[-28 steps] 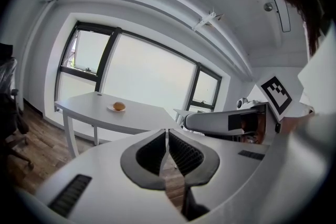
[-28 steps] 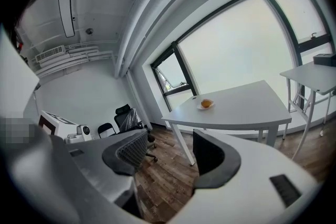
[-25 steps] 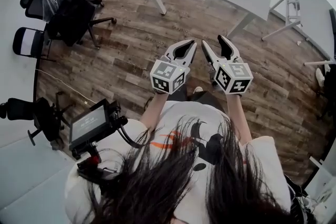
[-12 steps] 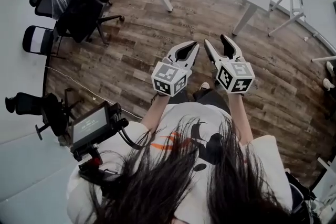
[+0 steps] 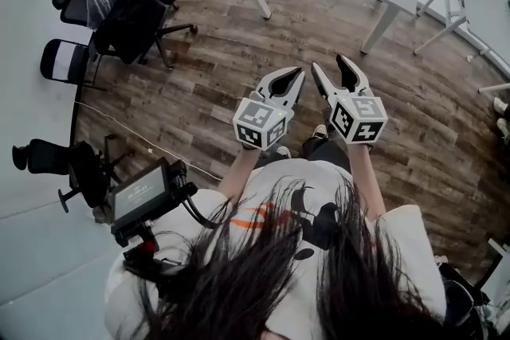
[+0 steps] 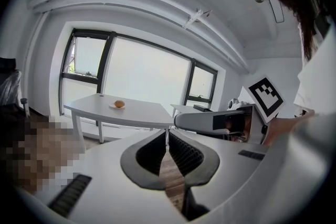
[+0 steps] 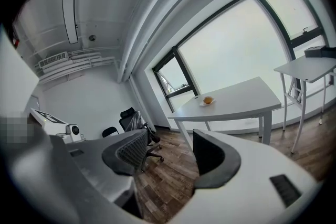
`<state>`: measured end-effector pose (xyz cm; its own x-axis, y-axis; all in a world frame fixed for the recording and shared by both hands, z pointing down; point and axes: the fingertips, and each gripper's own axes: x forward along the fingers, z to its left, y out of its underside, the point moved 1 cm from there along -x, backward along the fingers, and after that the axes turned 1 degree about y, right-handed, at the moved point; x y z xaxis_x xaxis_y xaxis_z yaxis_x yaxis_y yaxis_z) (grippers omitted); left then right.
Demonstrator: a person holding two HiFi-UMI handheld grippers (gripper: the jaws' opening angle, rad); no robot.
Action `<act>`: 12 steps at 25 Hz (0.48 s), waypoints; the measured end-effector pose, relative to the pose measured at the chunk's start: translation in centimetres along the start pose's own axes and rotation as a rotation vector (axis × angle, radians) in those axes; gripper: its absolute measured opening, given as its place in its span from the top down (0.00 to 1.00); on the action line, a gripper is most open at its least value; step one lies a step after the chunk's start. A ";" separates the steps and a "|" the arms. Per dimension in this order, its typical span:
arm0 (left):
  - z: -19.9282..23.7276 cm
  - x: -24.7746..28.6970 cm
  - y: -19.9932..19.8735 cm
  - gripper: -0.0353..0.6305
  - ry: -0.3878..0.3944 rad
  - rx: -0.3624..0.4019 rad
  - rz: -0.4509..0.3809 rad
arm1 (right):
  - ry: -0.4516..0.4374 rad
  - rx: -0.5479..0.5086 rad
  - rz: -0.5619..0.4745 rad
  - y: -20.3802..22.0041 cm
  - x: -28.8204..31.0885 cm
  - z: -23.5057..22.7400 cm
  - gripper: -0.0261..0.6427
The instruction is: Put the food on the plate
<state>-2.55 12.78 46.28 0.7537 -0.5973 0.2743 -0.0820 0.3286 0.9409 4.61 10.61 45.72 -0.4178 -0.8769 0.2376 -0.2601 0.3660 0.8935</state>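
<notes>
Both forearms reach forward, side by side above the wood floor [image 5: 239, 52]. My left hand-held gripper [image 6: 168, 136] is closed and empty, my right hand-held gripper [image 7: 170, 136] parted and empty. The food [image 7: 208, 100] sits on a plate [image 7: 202, 104] on the far surface [image 7: 236, 99].

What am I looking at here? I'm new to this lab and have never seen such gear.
No robot here: a person holds a two-jaw gripper in each hand. The head view looks down from a camera on their head; each gripper view looks along that gripper's jaws. The left gripper is shut, empty; the right gripper has its jaws apart, empty too. Ahead, on a white table, an orange piece of food sits on a small plate.
</notes>
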 end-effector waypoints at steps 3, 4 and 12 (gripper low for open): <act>-0.2 0.5 -0.3 0.94 0.002 0.003 0.002 | 0.004 0.014 0.008 0.1 -0.1 -0.5 0.54; -0.2 0.3 -0.2 0.94 0.006 0.005 0.005 | 0.008 0.021 0.010 0.4 -0.3 -0.4 0.54; 0.2 -1.1 1.9 0.94 0.022 -0.004 0.012 | 0.025 0.035 0.025 2.9 -0.9 0.8 0.54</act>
<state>-3.68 13.94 47.78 0.7666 -0.5774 0.2808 -0.0883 0.3385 0.9368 3.50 12.69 47.83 -0.4031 -0.8746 0.2695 -0.2806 0.3984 0.8732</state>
